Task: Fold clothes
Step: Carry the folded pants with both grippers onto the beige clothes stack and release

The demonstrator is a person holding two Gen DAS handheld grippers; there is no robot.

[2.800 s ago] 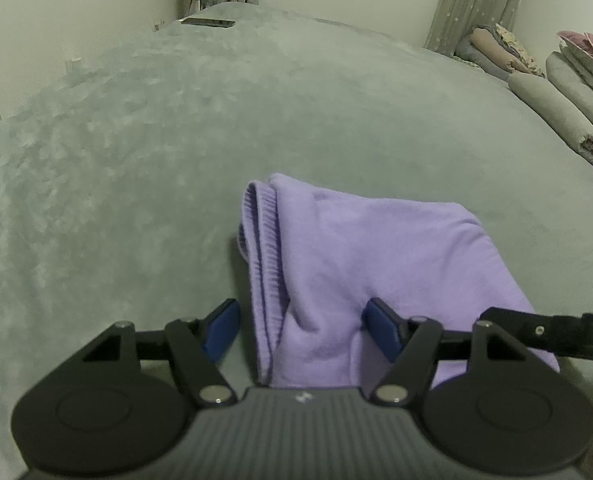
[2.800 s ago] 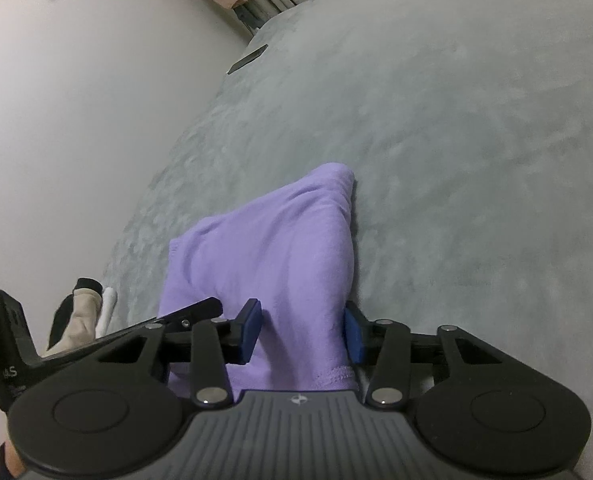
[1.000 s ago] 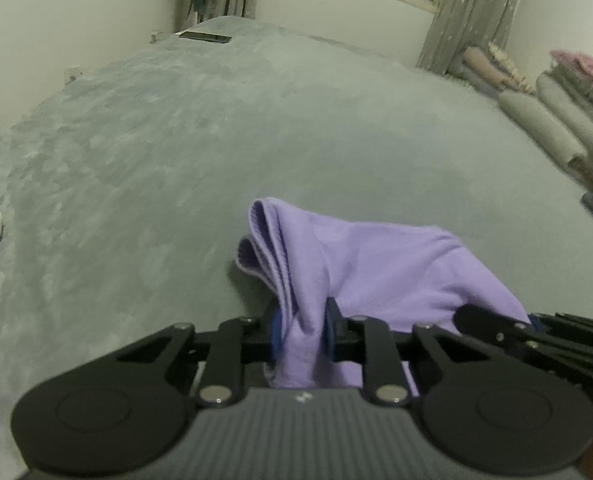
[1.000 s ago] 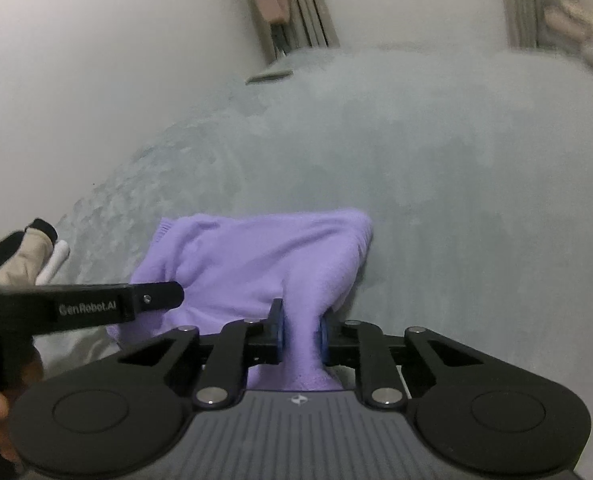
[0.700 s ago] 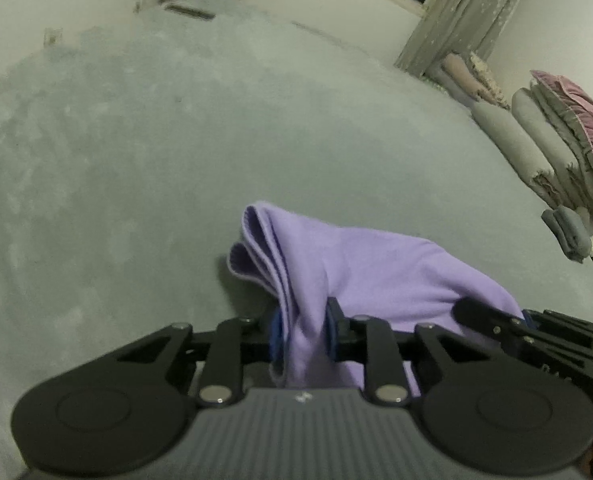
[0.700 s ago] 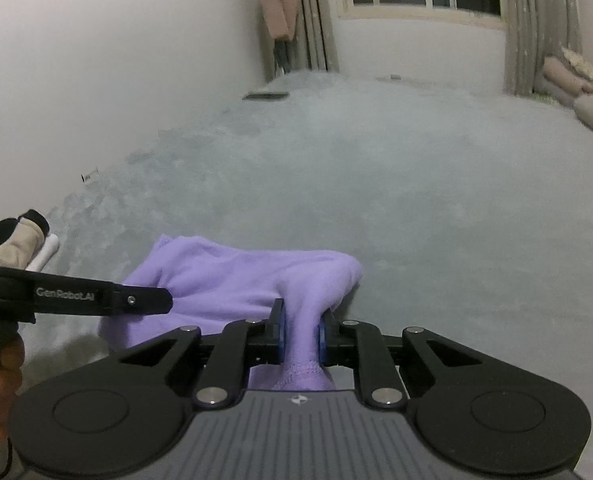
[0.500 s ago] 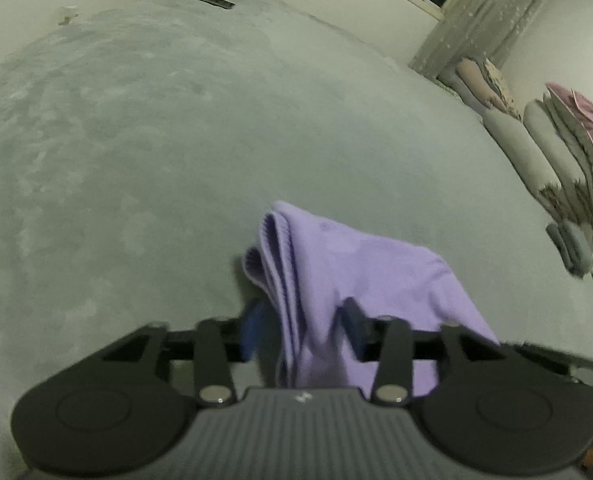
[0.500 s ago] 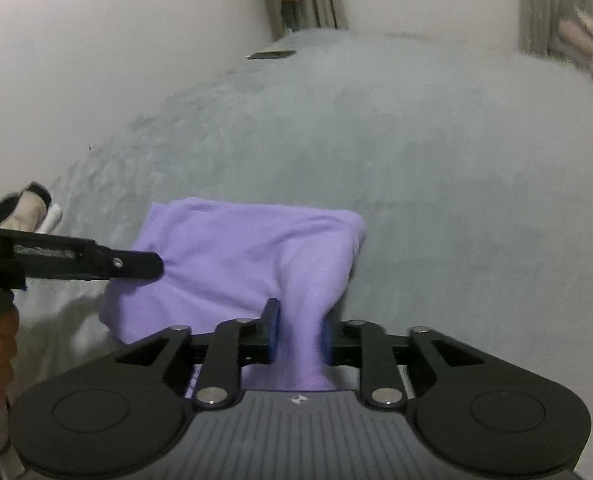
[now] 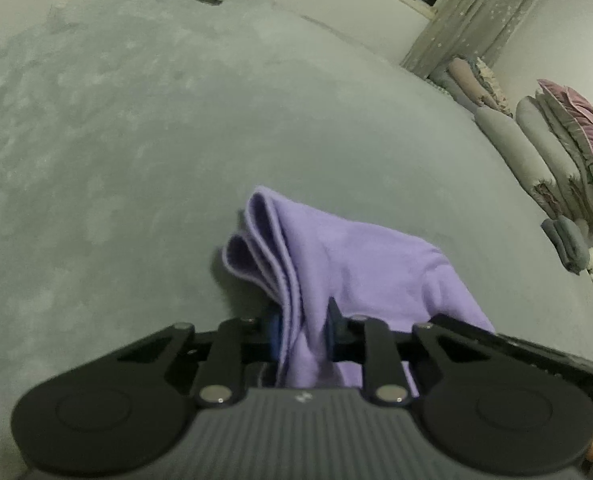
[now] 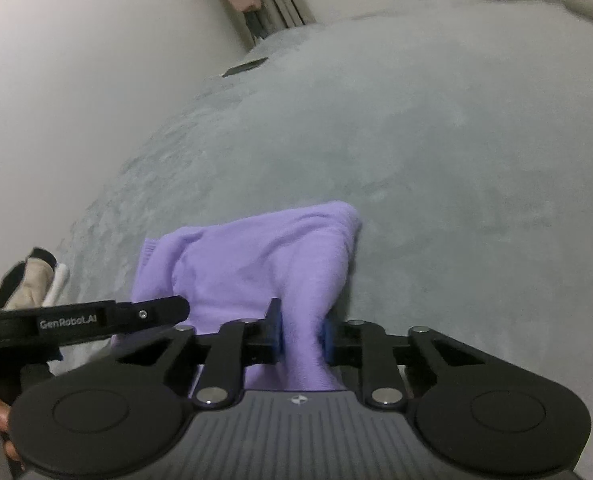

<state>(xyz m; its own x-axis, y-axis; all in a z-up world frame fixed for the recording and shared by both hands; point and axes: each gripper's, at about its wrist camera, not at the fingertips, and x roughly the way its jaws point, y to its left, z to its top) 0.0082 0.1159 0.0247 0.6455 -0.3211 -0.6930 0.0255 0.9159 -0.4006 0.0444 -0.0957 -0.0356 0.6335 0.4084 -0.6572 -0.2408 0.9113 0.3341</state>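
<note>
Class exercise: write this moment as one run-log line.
left gripper: closing on purple garment | right gripper: closing on it | garment: partly folded, on grey bed

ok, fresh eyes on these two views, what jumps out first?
The purple garment, the only bright thing, lies bunched mid-frame on the grey plush surface. The left claw and the right claw are each closing on a fold of it at its near edge. Stacked bedding lines the far right.

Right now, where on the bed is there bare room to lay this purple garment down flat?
Bare grey bedspread runs beyond the purple garment to the window wall, and left of it. It is crowded on the right by stacked pillows and near the wall by folded items.
</note>
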